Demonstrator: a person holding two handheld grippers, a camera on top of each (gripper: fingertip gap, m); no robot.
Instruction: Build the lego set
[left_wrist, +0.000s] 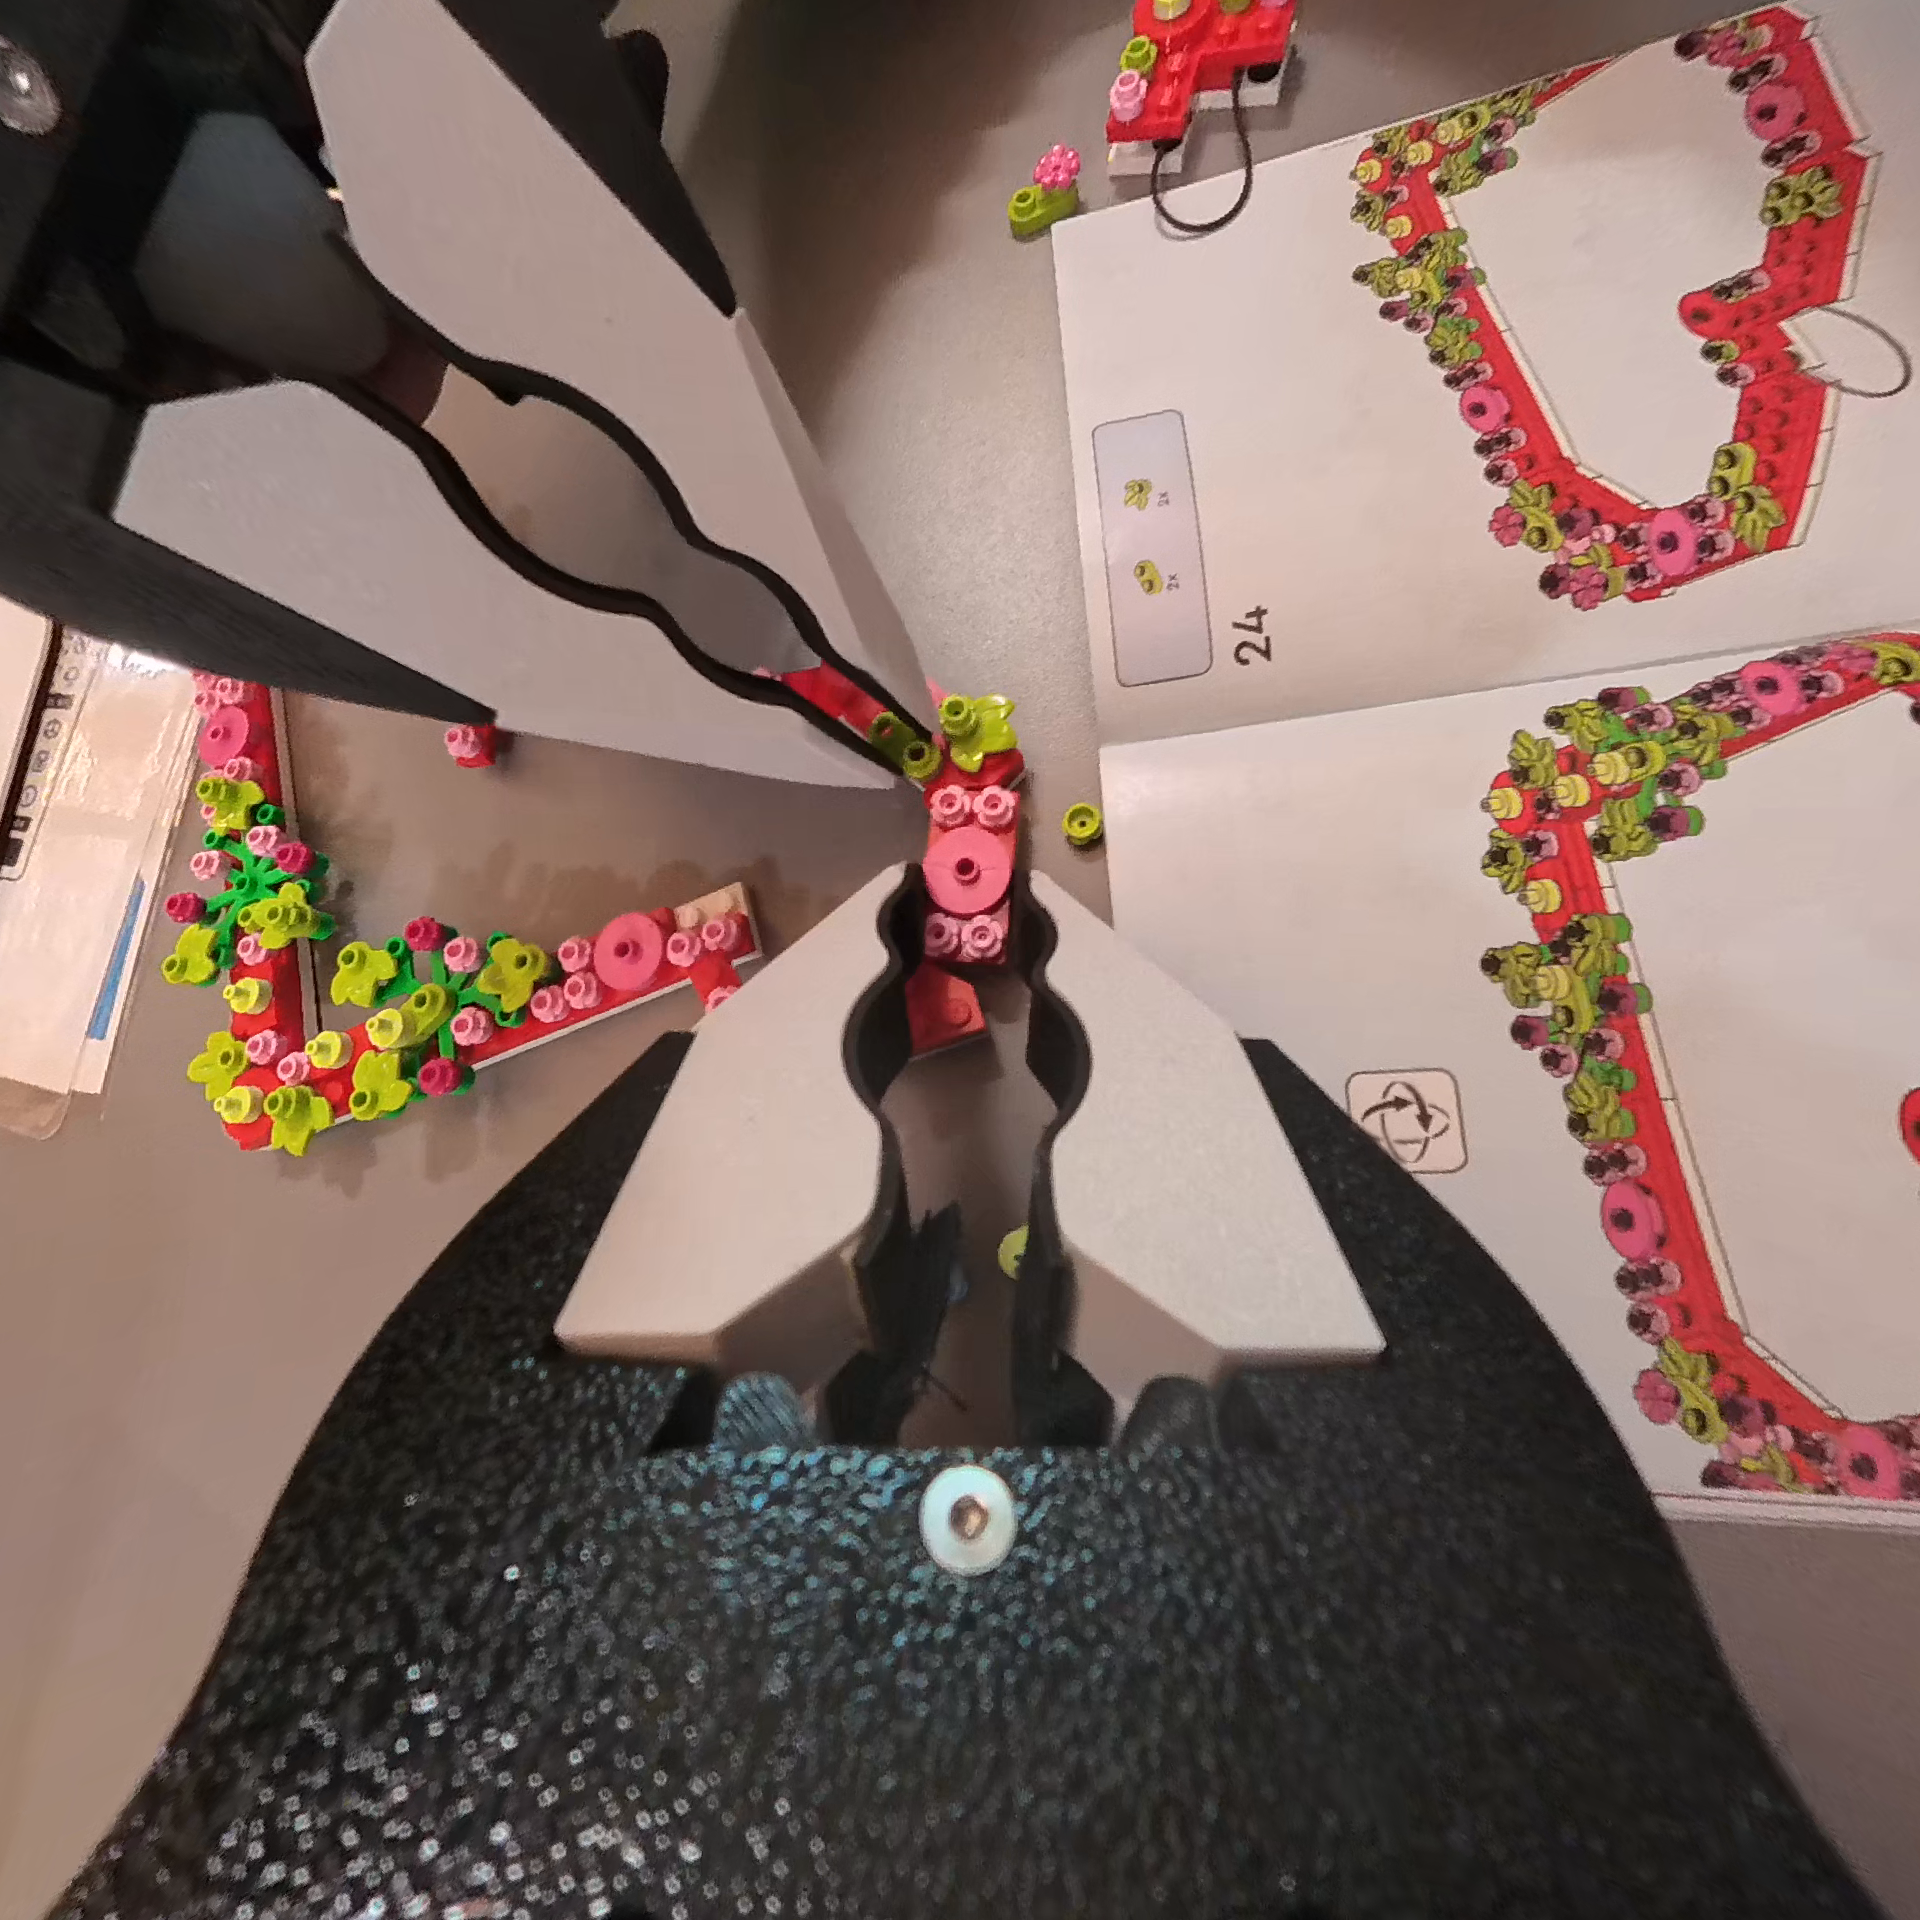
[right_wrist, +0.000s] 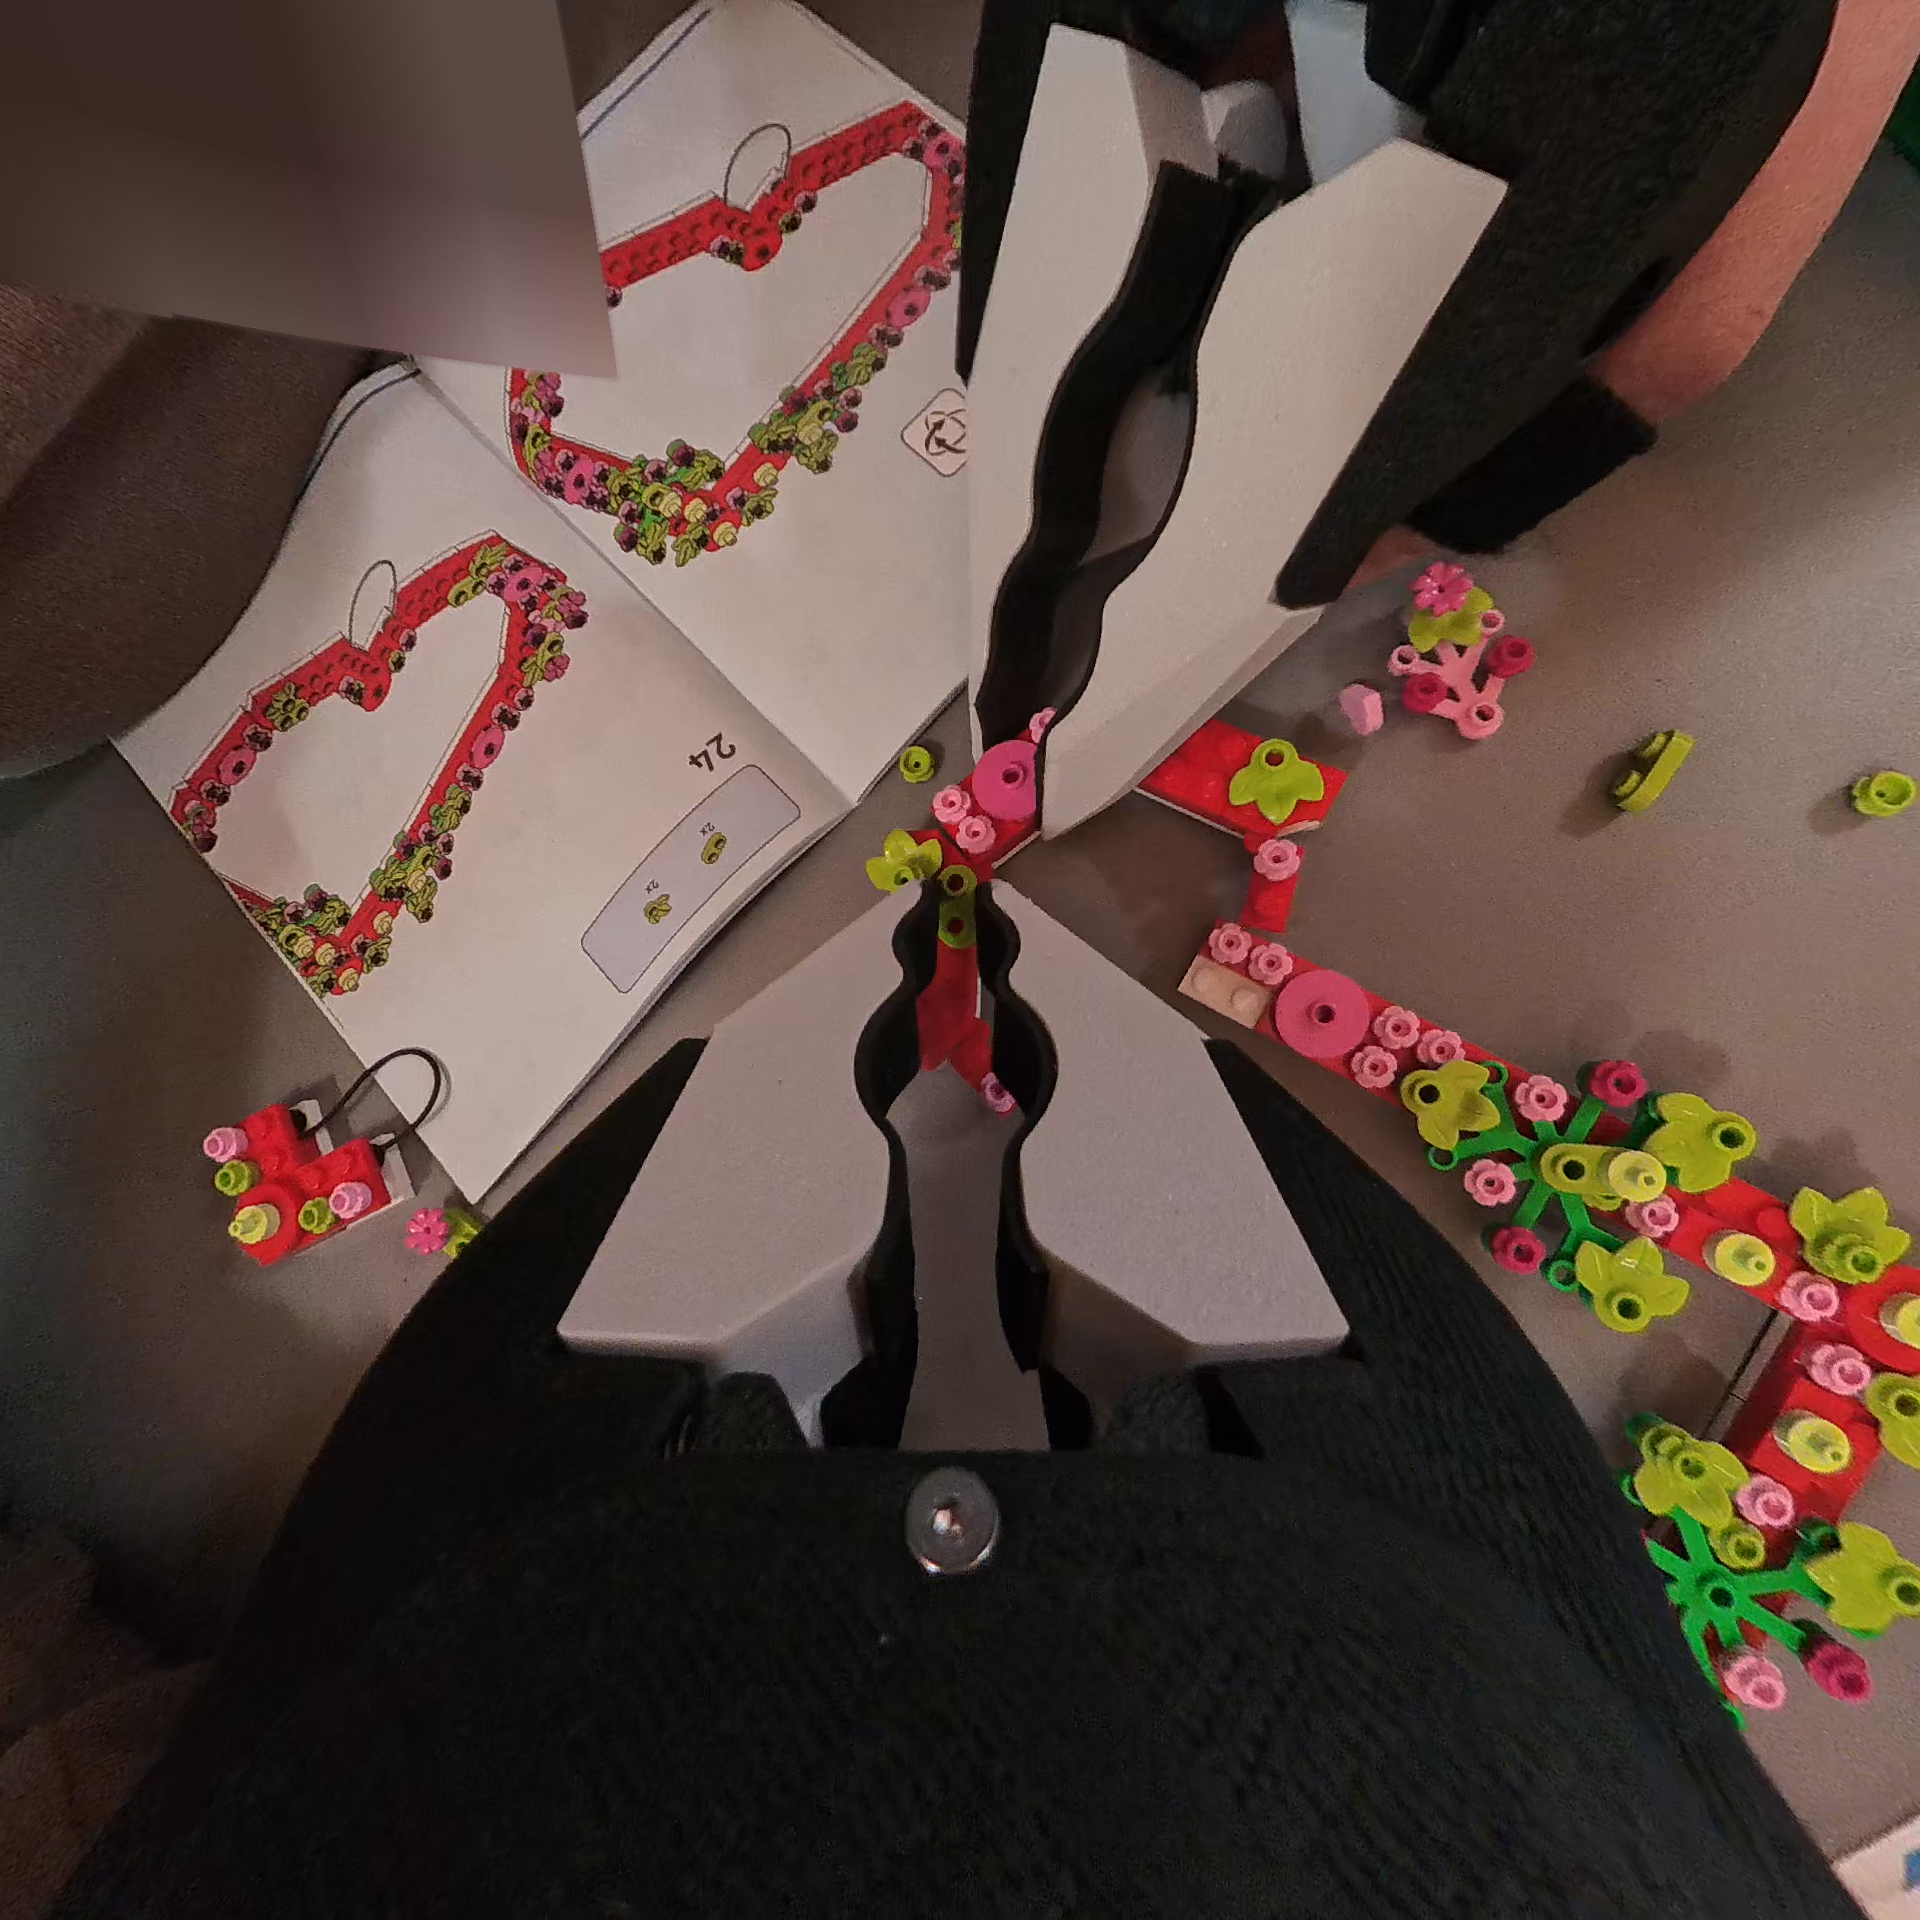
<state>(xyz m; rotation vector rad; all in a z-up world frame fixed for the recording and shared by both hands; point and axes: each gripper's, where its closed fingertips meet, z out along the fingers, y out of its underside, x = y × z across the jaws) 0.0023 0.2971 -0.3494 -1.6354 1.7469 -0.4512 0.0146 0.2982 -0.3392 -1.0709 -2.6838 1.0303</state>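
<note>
L gripper (left_wrist: 964, 914) fingers clamped on the red strip segment (left_wrist: 966, 883), at the end w/ the big pink disc and small pink flowers. R gripper (right_wrist: 961, 935) fingers pinched tight on the same segment's other end, by a lime two-hole plate (right_wrist: 956, 904) and a lime leaf (right_wrist: 902, 860). Both grippers meet tip to tip over the grey table (right_wrist: 1558, 883). Loose lime round stud (left_wrist: 1083, 824) just beside the segment. Larger flowered heart section (left_wrist: 343, 997) lies flat to one side; open instruction booklet (left_wrist: 1351, 831) on the other. Small red piece w/ black cord loop (right_wrist: 301, 1174) near the booklet's corner.
</note>
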